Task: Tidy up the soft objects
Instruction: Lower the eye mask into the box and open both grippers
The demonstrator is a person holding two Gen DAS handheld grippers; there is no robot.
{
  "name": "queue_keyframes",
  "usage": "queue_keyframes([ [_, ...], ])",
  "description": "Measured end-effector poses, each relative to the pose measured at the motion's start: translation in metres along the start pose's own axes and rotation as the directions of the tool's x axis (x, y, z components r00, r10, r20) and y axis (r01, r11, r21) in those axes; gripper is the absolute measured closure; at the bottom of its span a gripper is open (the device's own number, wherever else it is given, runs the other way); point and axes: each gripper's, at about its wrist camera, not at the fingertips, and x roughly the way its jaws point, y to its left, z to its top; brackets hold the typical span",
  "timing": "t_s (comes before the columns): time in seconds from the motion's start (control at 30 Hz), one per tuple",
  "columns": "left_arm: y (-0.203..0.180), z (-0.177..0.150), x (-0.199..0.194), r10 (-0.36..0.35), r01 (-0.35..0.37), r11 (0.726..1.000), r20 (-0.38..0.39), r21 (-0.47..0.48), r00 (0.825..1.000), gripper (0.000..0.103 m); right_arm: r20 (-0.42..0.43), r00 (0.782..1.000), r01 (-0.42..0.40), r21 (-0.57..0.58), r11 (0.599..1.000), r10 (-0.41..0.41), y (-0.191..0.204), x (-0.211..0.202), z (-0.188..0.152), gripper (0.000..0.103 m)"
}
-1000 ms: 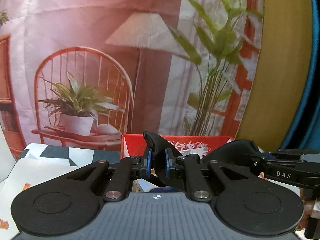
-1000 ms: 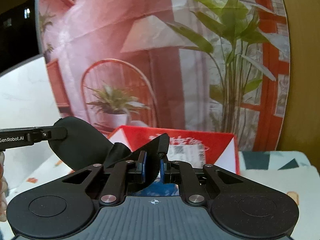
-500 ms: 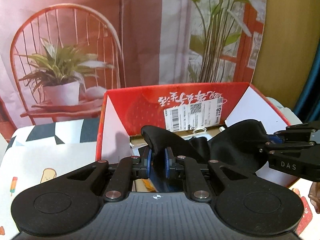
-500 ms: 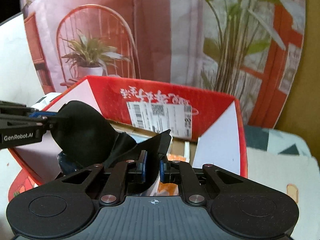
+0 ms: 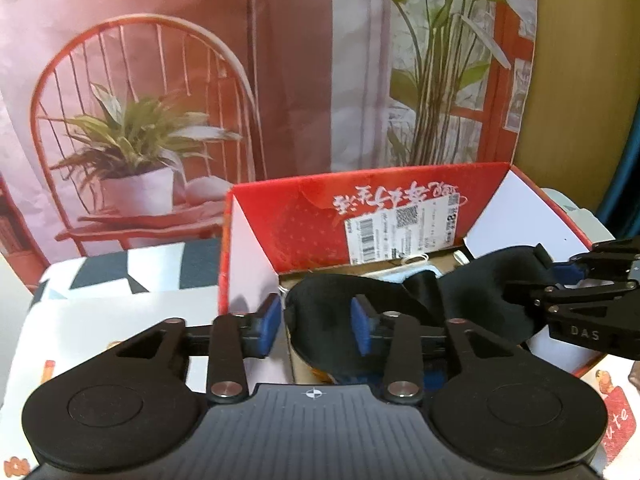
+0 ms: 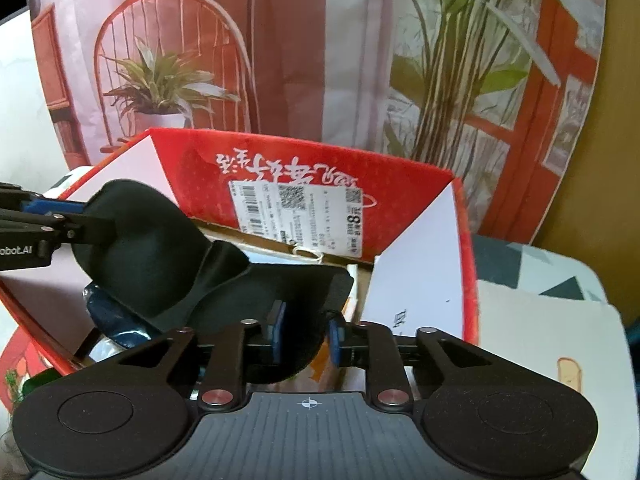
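Note:
A black padded eye mask (image 5: 332, 320) (image 6: 160, 256) lies across the opening of a red cardboard box (image 5: 304, 216) (image 6: 188, 160). My left gripper (image 5: 316, 322) is open, its blue pads apart on either side of one end of the mask. My right gripper (image 6: 306, 332) is open too, its pads apart around the other end. Each gripper shows in the other's view: the right one (image 5: 576, 300) at the right edge, the left one (image 6: 36, 220) at the left edge. Other soft items lie under the mask inside the box, mostly hidden.
The box has white inner flaps (image 6: 416, 264) and a shipping label (image 5: 400, 232). It stands on a patterned tablecloth (image 5: 112, 312) (image 6: 544, 320). A printed backdrop with a chair and plants (image 5: 160, 120) hangs close behind. A dark blue object (image 6: 116, 320) lies in the box's left corner.
Both grippers moved down over the box with the mask, then opened their jaws. The mask went from pinched at both ends to lying loose on the box's contents.

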Motion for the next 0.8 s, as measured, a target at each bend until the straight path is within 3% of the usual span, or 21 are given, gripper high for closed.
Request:
queue_keyframes([
  [0.03,0.001,0.0,-0.002,0.0,0.0,1.0,0.005,-0.002,1.0,0.056,0.003,1.0,0.008,-0.007,1.0,-0.008,0.0,-0.001,0.001,0.077],
  [0.17,0.001,0.002,-0.013,0.003,-0.003,1.0,0.025,-0.004,1.0,0.045,0.041,0.998,0.046,-0.037,0.998,-0.044,0.001,-0.013,0.002,0.043],
  [0.23,0.001,0.001,-0.018,-0.002,0.002,1.0,0.034,-0.005,0.999,0.038,0.055,0.997,0.053,-0.044,0.998,-0.05,0.001,-0.019,0.004,0.038],
  [0.47,0.003,-0.004,-0.041,-0.036,0.038,0.999,0.068,-0.027,0.997,0.008,0.109,0.993,0.045,-0.04,0.998,-0.04,0.007,-0.041,0.005,0.007],
  [0.53,0.004,-0.006,-0.047,-0.042,0.045,0.998,0.069,-0.039,0.997,0.006,0.116,0.993,0.037,-0.029,0.999,-0.034,0.009,-0.046,0.004,0.001],
  [0.8,0.011,-0.019,-0.069,-0.042,0.047,0.997,0.076,-0.061,0.996,0.006,0.139,0.99,-0.002,0.009,1.0,0.001,0.018,-0.064,-0.003,0.001],
])
